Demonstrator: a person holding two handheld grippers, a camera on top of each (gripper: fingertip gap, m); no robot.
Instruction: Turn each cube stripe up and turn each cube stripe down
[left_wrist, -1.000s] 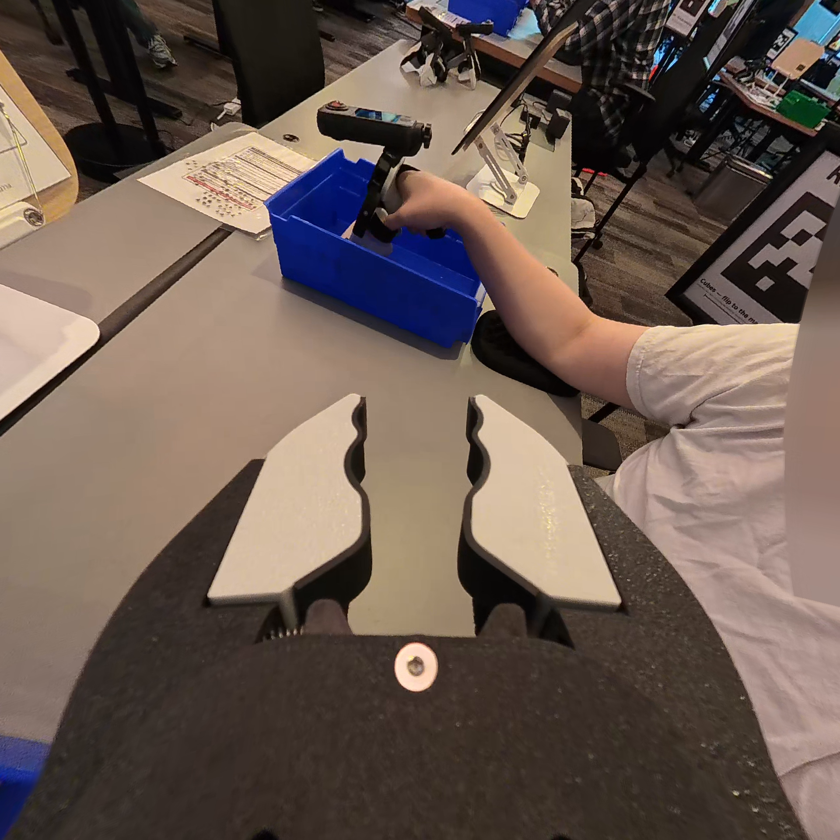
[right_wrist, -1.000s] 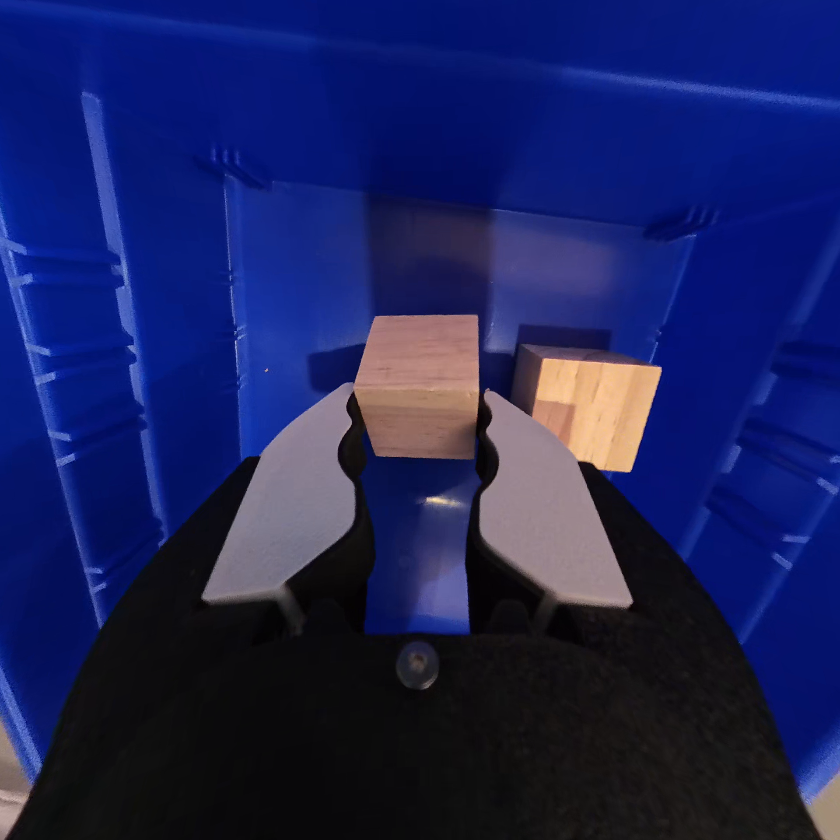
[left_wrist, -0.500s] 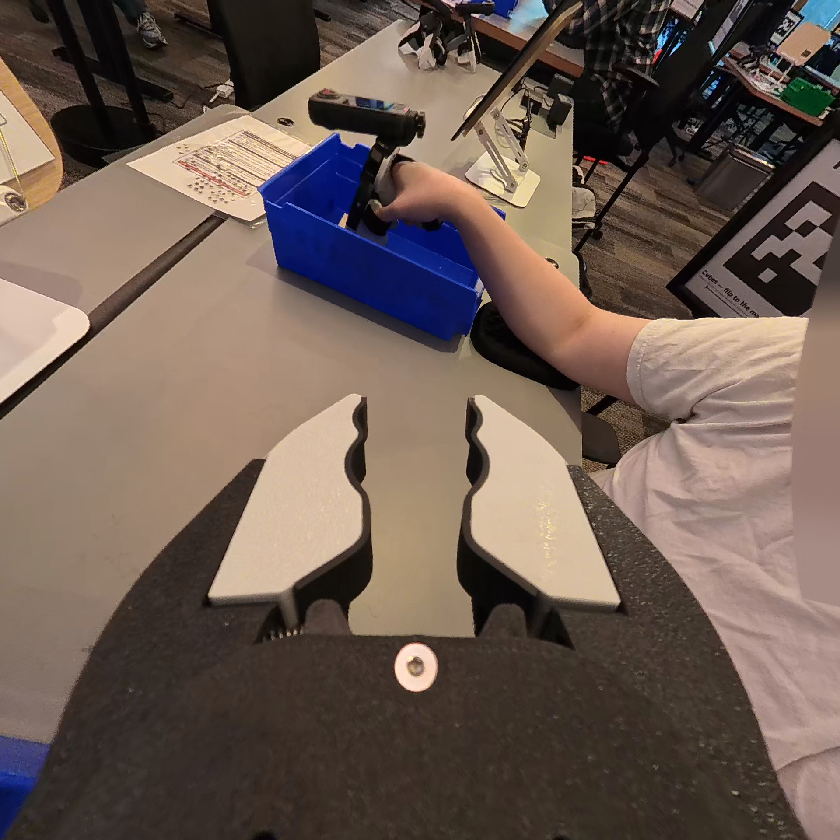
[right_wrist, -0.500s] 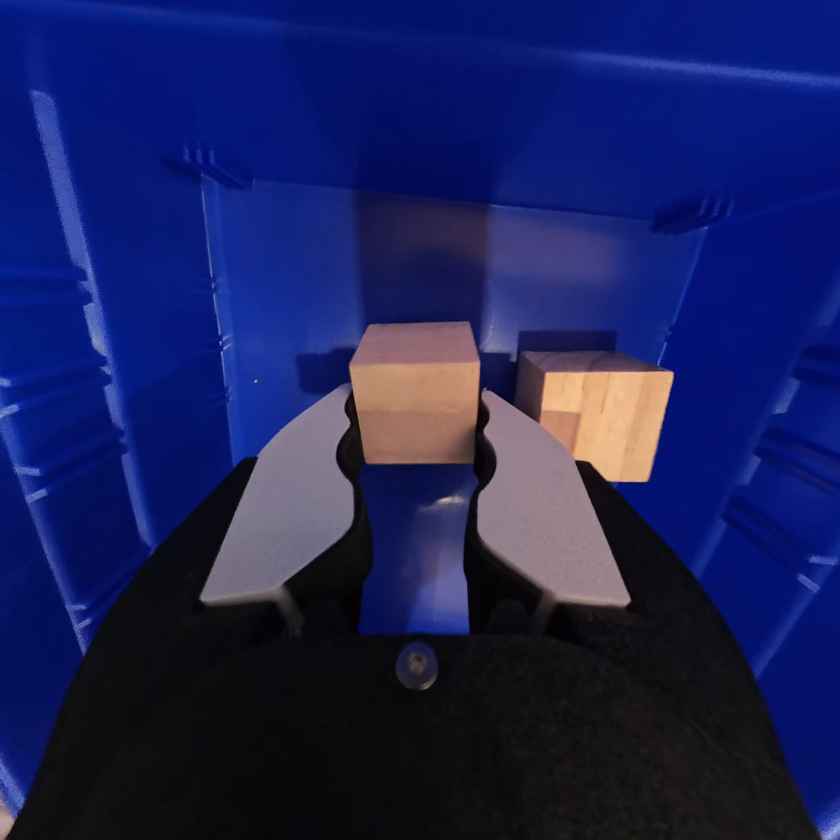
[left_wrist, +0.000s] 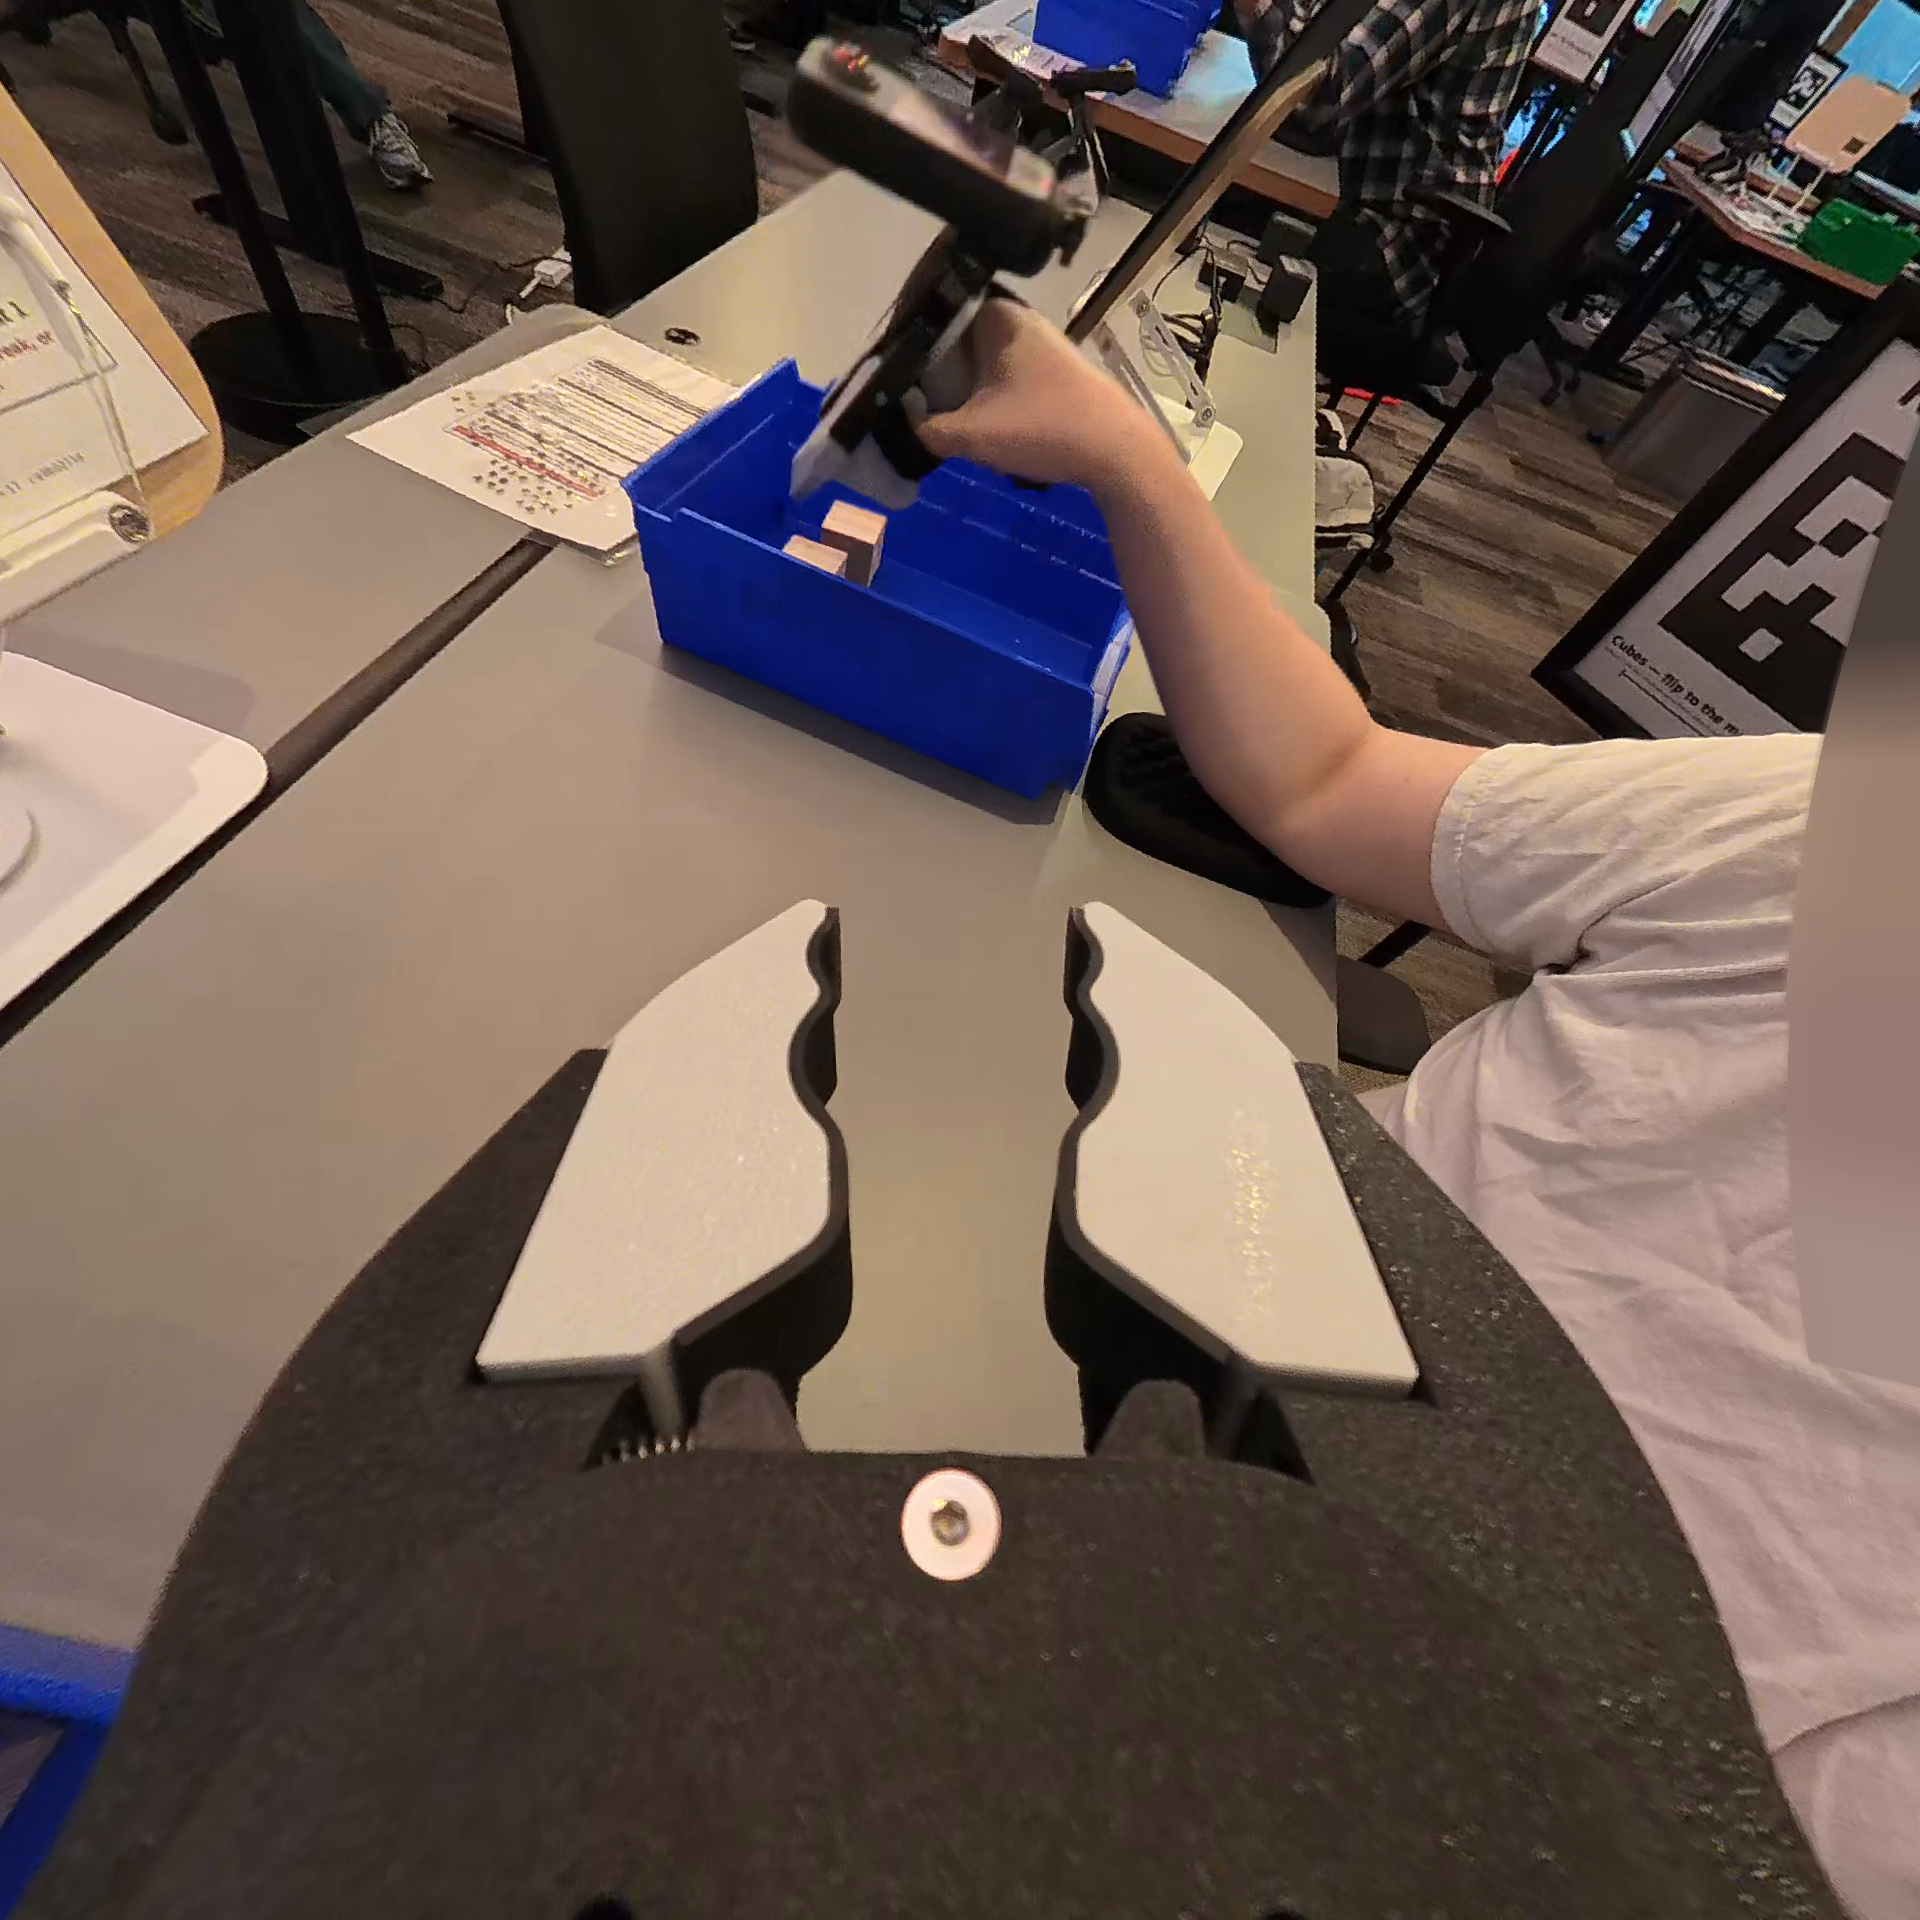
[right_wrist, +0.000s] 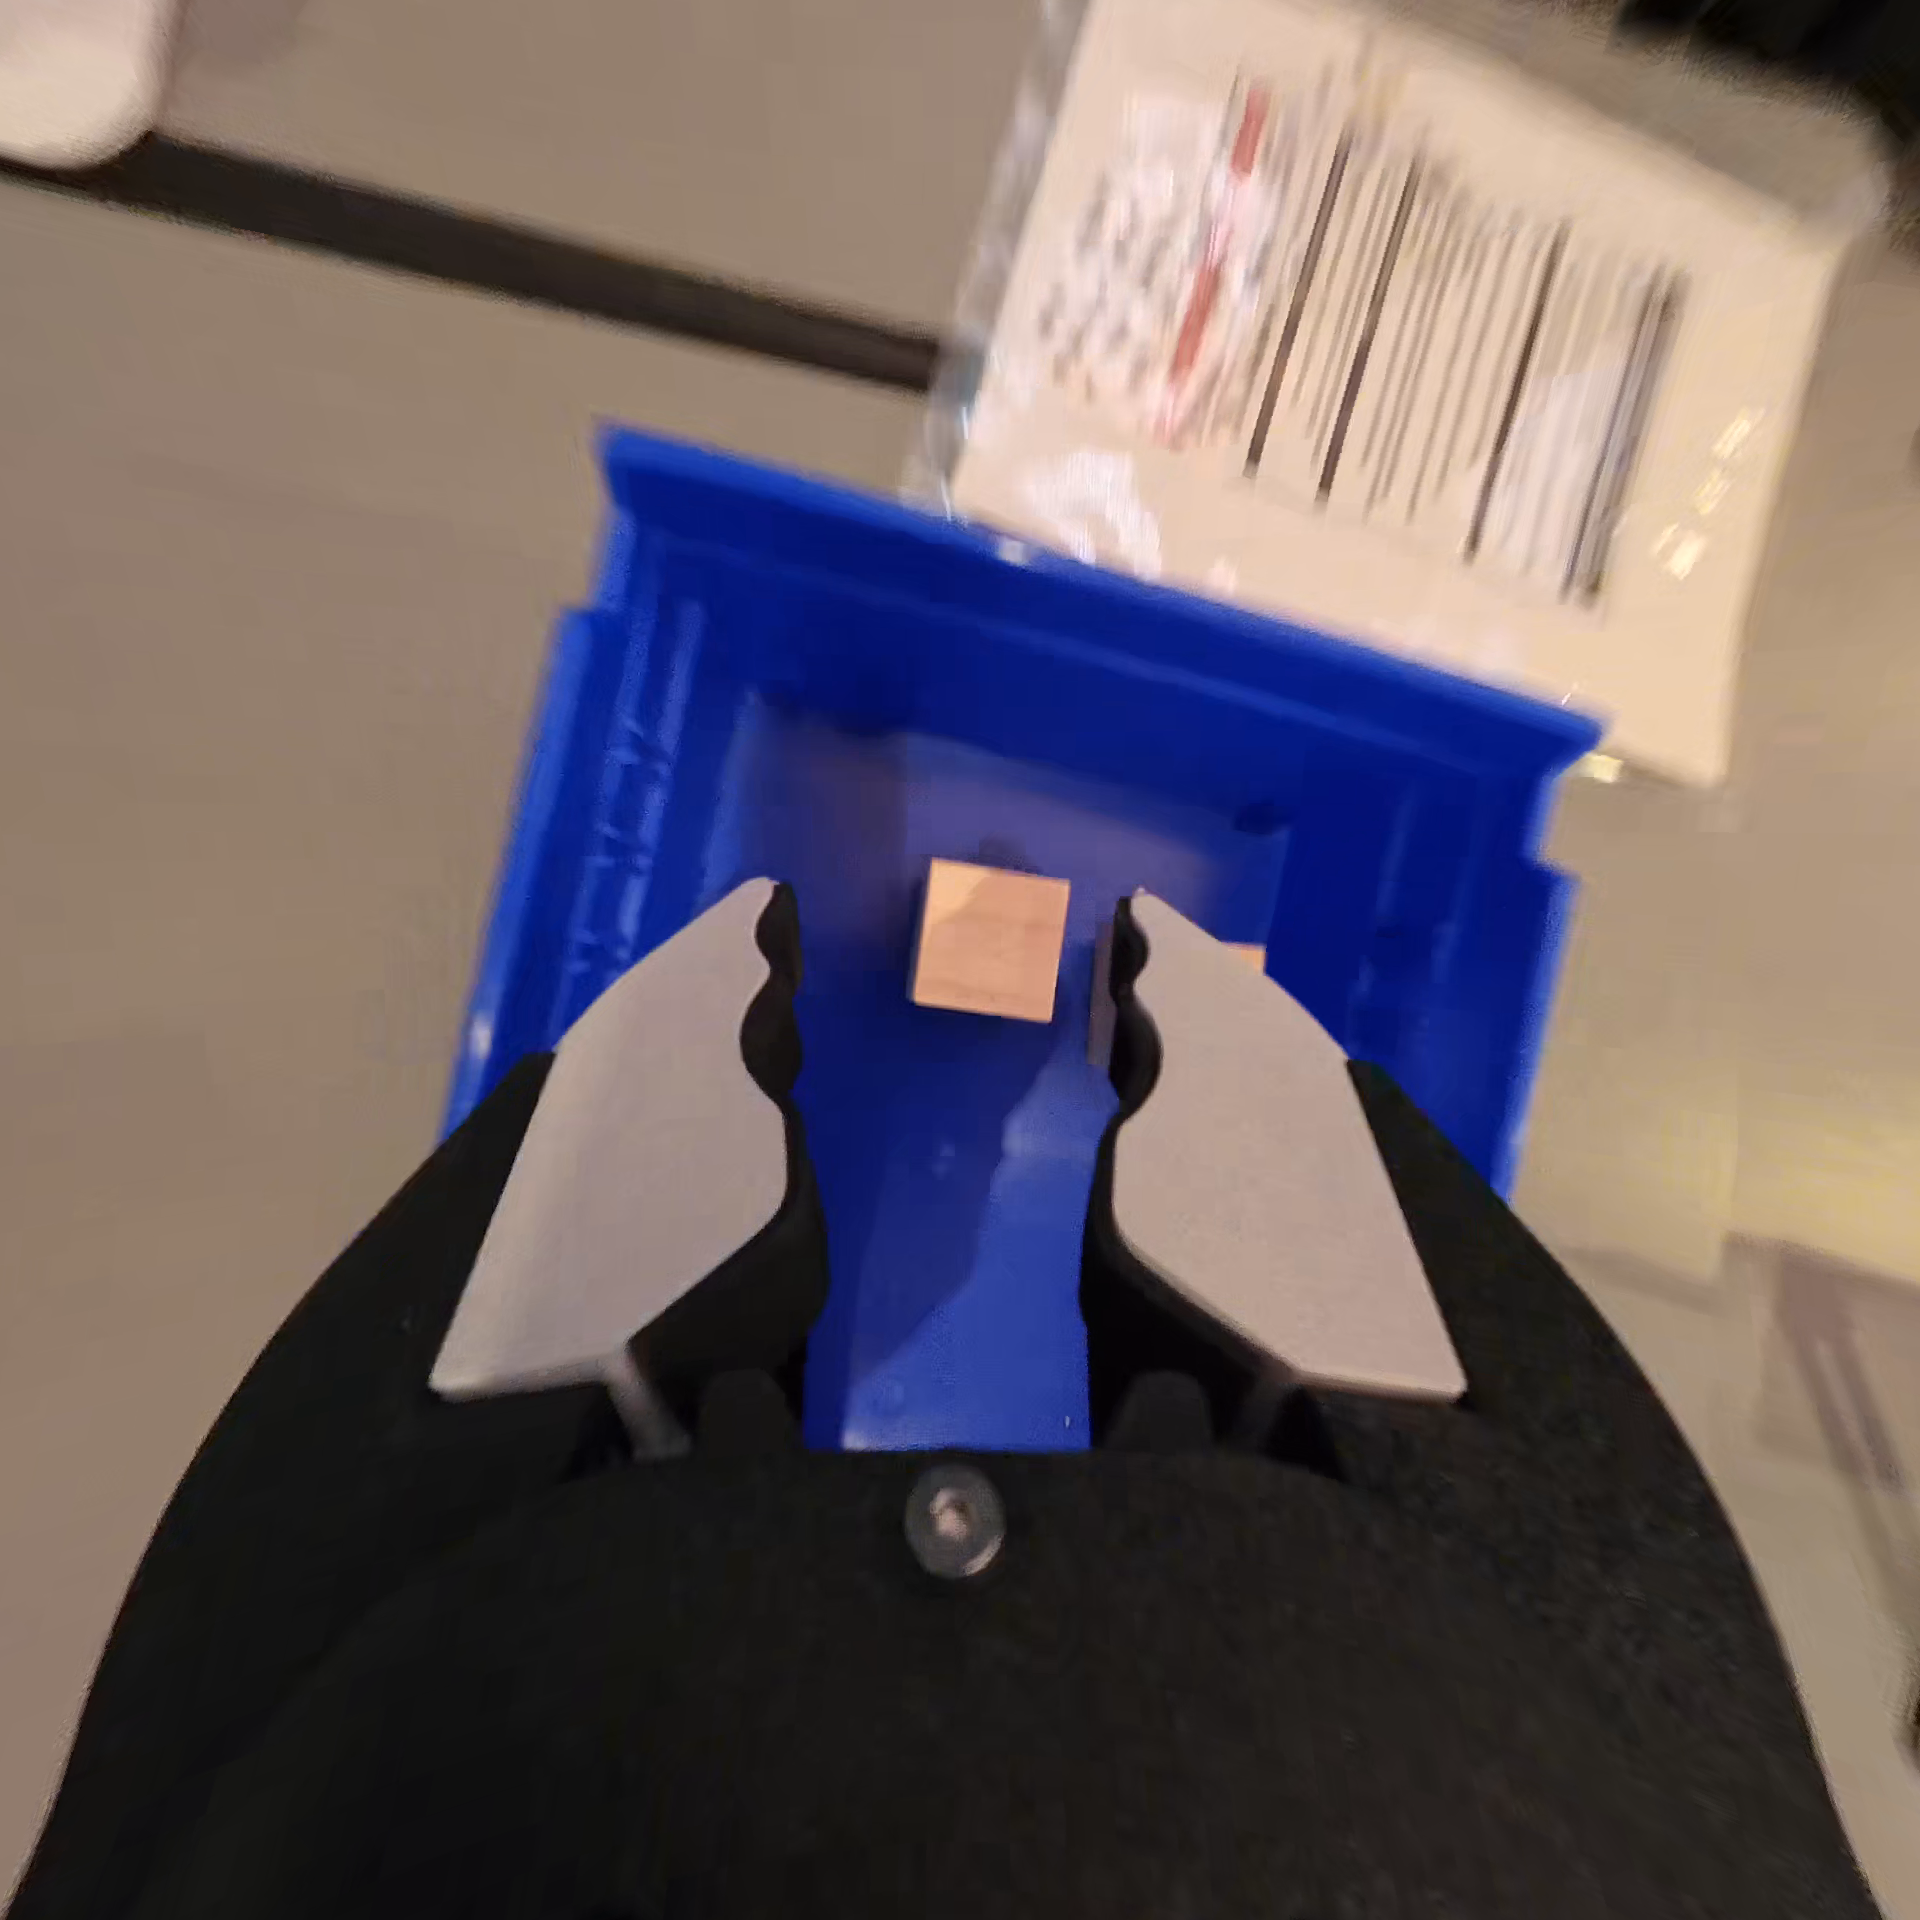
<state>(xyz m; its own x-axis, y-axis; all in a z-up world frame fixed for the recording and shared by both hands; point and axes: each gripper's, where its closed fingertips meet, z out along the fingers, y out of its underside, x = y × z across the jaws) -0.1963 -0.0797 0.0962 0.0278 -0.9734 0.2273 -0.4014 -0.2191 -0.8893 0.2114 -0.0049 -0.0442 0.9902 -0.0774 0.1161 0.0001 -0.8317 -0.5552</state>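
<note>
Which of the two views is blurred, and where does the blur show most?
Right wrist view: motion blur smears the printed sheet and the blue bin; the cube is soft. Left wrist view: mostly sharp, only the right gripper above the bin is blurred.

The bin (left_wrist: 873, 665) sits on the table (left_wrist: 436, 894), far ahead of the left gripper (left_wrist: 948, 935). Two cubes lie inside the bin, near its far end. In the right wrist view, one cube (right_wrist: 989, 948) lies on the bin floor in the gap between the two fingers of the right gripper (right_wrist: 948, 925) and below them. The other cube (right_wrist: 1247, 956) lies just to its right, mostly hidden behind the right finger. The right gripper is above the bin and touches neither cube. A printed sheet (right_wrist: 1392, 343) lies on the table behind the bin. A dark seam (right_wrist: 499, 260) runs across the table to the left of the sheet. A white tray (left_wrist: 94, 810) lies on the table left of the bin.
</note>
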